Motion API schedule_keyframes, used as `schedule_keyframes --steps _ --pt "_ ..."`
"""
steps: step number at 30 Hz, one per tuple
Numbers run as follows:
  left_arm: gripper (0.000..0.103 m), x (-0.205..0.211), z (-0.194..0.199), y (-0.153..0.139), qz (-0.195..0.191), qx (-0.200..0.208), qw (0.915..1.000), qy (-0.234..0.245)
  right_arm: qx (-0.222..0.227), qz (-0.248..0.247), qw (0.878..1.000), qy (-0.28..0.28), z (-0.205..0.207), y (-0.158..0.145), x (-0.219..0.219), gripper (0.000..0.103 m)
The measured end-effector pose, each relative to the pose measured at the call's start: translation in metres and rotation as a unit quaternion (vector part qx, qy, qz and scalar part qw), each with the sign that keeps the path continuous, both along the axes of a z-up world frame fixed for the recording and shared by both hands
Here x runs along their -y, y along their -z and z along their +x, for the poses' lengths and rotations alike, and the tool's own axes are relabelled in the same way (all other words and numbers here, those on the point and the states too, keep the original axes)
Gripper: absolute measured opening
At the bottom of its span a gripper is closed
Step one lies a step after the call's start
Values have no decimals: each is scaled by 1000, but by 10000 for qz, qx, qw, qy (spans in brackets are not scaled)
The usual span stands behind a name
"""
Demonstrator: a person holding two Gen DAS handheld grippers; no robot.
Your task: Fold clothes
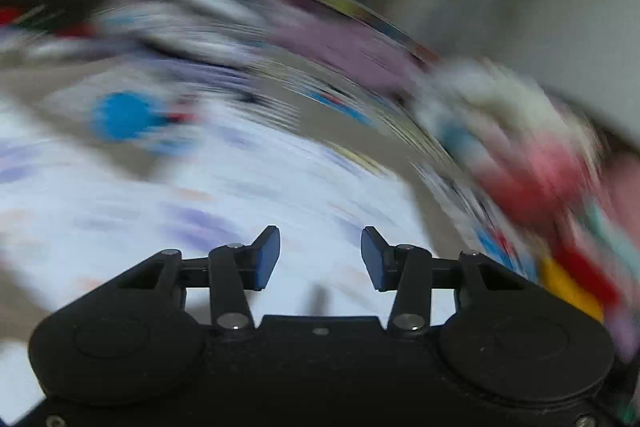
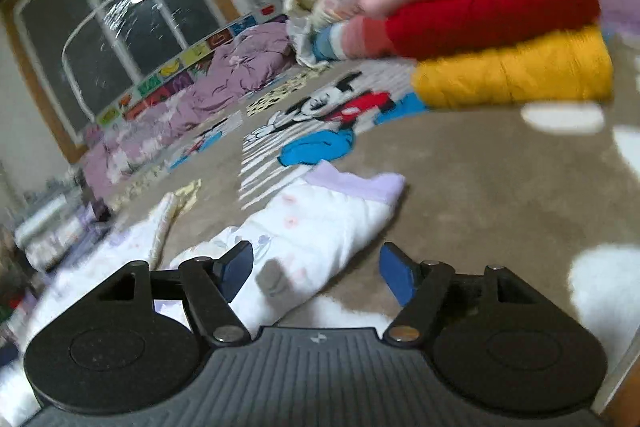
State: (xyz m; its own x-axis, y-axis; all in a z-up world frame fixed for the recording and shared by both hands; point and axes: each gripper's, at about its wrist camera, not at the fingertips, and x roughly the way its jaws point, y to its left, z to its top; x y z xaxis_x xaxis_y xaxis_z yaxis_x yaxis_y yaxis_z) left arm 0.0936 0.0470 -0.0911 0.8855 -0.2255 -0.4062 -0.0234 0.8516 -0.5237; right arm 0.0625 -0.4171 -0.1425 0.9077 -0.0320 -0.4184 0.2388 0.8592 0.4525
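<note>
A white garment with faint pink and purple prints and a lilac cuff (image 2: 316, 223) lies on the beige carpet. My right gripper (image 2: 316, 269) hangs just above its near end, open and empty. In the left wrist view, which is heavily blurred, the same white garment (image 1: 192, 203) spreads under my left gripper (image 1: 320, 255), which is open and empty.
A stack of folded clothes (image 2: 500, 27), yellow, red, pink and teal, stands at the right, and shows blurred in the left wrist view (image 1: 540, 187). A Mickey Mouse rug (image 2: 320, 115) lies beyond. A purple blanket (image 2: 208, 87) runs along the window wall.
</note>
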Motion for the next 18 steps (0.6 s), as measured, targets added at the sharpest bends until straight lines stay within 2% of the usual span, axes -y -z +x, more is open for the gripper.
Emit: schedule_keyframes --steps 1,2,3,4,5,6,7,8,9,12,15,17,18 --pt "44 -30 -1 8 -330 -157 9985 -409 50 -130 9999 -102 -1 -3 -7 70" --pt "44 -62 -5 22 -680 -385 9930 -883 91 -193 9996 -207 0 -6 -12 70" --pt "32 -91 -10 34 -1032 -559 9846 -1293 132 -259 9991 -312 0 -8 -18 70" --pt "26 -112 -18 40 -1347 -550 9776 -1522 167 -402 9982 -402 -1 -11 -25 70" --pt "27 -127 -26 38 -1528 -428 9723 -1716 202 -545 9971 -492 -2 -14 -32 70" --pt "31 -139 -33 34 -1645 -292 9680 -1872 238 -689 9956 -584 -3 -17 -39 70" --pt "34 -145 -37 27 -1593 -112 9683 -1922 332 -867 9927 -771 -5 -20 -50 70" --pt "43 -151 -42 20 -1561 53 9675 -1990 425 -1043 9890 -956 -7 -23 -61 70" --pt "44 -155 -46 17 -1543 118 9648 -2125 518 -1219 9846 -1141 -9 -27 -71 70" --pt "47 -166 -56 12 -1296 130 9569 -2596 724 -1705 9665 -1780 -15 -34 -106 70" --pt "51 -174 -46 18 -1015 -86 9587 -2655 786 -2107 9398 -2572 -20 -35 -146 69" --pt "50 -179 -40 22 -828 -230 9593 -2692 759 -2314 9207 -3051 -23 -32 -170 67" --pt "31 -181 -37 24 -734 -302 9593 -2710 681 -2425 9129 -3211 -23 -29 -180 67"
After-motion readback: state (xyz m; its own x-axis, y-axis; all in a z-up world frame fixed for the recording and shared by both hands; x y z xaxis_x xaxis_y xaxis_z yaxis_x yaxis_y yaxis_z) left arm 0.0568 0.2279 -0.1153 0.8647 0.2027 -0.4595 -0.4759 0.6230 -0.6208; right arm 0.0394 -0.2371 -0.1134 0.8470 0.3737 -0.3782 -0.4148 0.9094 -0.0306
